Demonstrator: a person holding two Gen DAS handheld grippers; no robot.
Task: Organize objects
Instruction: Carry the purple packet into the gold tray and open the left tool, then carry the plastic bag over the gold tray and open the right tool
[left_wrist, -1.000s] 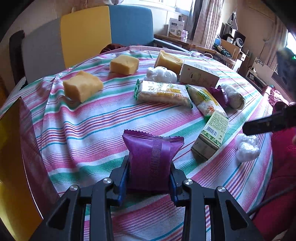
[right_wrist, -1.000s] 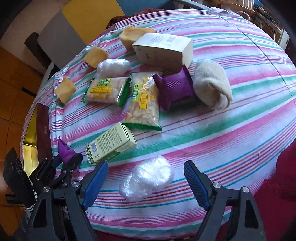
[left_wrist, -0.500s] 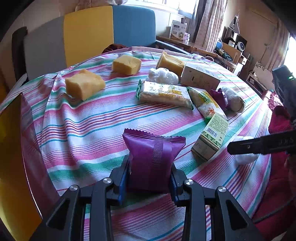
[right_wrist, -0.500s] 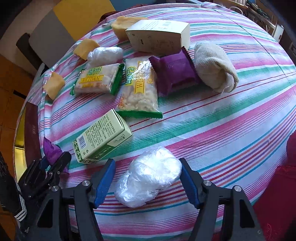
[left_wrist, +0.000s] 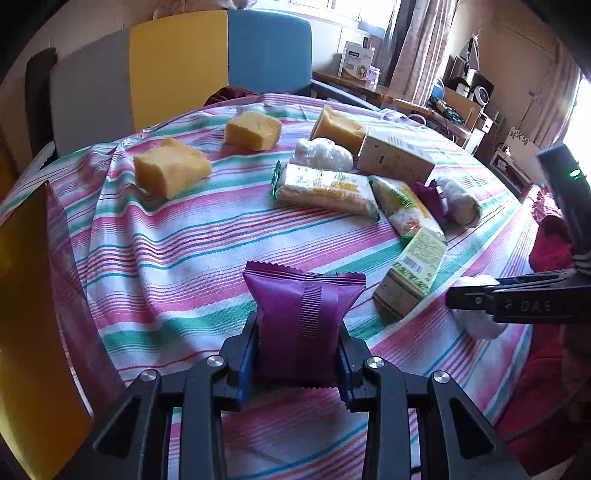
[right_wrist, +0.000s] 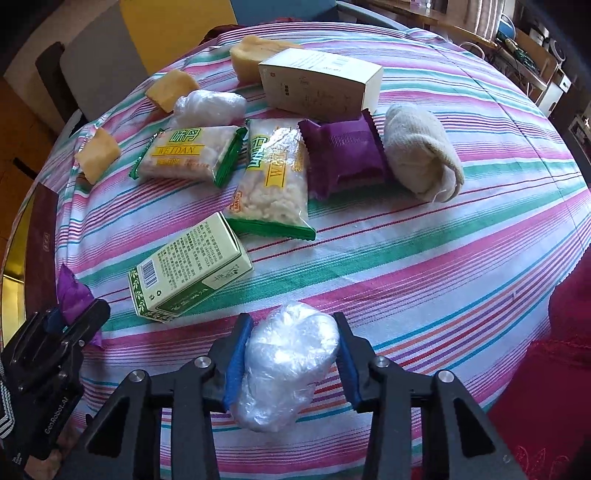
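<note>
A purple snack packet (left_wrist: 301, 310) stands upright between the blue pads of my left gripper (left_wrist: 297, 332), whose jaws are closing tight on it just above the striped tablecloth (left_wrist: 177, 258). In the right wrist view a crumpled ball of clear plastic (right_wrist: 288, 354) sits between the pads of my right gripper (right_wrist: 291, 350); its jaws are closing and both pads press the ball's sides. The left gripper (right_wrist: 79, 321) with its packet (right_wrist: 72, 291) shows at that view's left edge.
A green box (right_wrist: 188, 273) lies between the two grippers. Beyond it are two clear snack bags (right_wrist: 275, 181), a second purple packet (right_wrist: 343, 155), a rolled cream cloth (right_wrist: 421, 155), a white carton (right_wrist: 317, 83), another plastic ball (right_wrist: 208, 107) and three yellow sponges (left_wrist: 170, 171). Chairs (left_wrist: 177, 62) stand behind the table.
The right gripper's jaws came down around the plastic ball and closed from wide apart onto its sides. The left gripper kept still with the purple packet.
</note>
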